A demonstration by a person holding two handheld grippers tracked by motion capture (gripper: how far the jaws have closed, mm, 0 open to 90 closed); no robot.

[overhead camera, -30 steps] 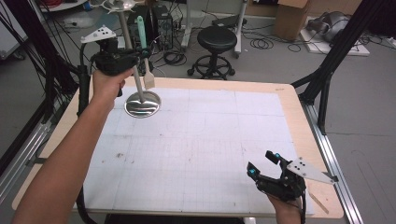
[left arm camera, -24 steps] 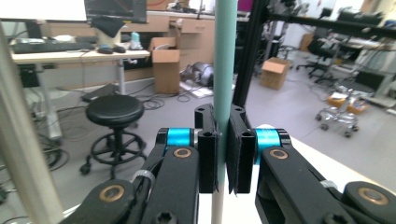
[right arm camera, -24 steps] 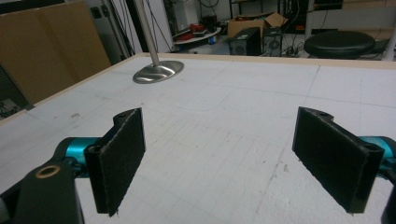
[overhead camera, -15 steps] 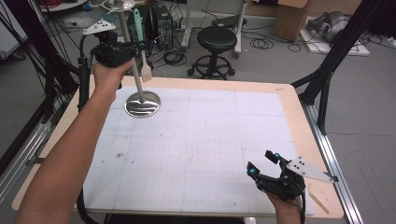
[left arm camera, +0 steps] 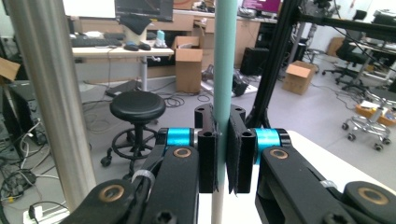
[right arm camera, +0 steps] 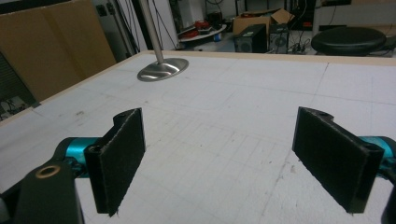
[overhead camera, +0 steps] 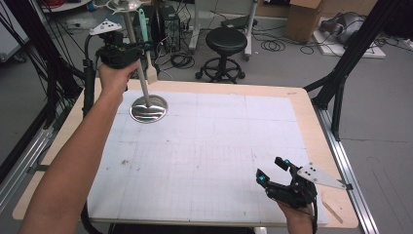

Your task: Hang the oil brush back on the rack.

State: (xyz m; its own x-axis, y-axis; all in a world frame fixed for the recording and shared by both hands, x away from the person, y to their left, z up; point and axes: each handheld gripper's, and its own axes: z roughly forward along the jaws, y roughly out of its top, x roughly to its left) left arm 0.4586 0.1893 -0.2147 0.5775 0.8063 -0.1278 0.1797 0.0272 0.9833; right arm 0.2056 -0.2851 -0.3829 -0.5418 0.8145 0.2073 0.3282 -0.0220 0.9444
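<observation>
Lifted higher beside the steel stand point(overhead camera: 140, 73), the left gripper point(left arm camera: 223, 154) clamps the teal-handled spatula point(overhead camera: 144, 39), unhung; right gripper point(overhead camera: 275, 170) waits, jaws open.

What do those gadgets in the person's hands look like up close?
Each is a black handheld gripper. The left gripper has two flat black jaws with turquoise pins and brass-coloured bolts on its links. The right gripper looks the same and carries a grey three-cornered plate on top. A black cable trails from each. The forearms are bare, with no sleeves.
</observation>
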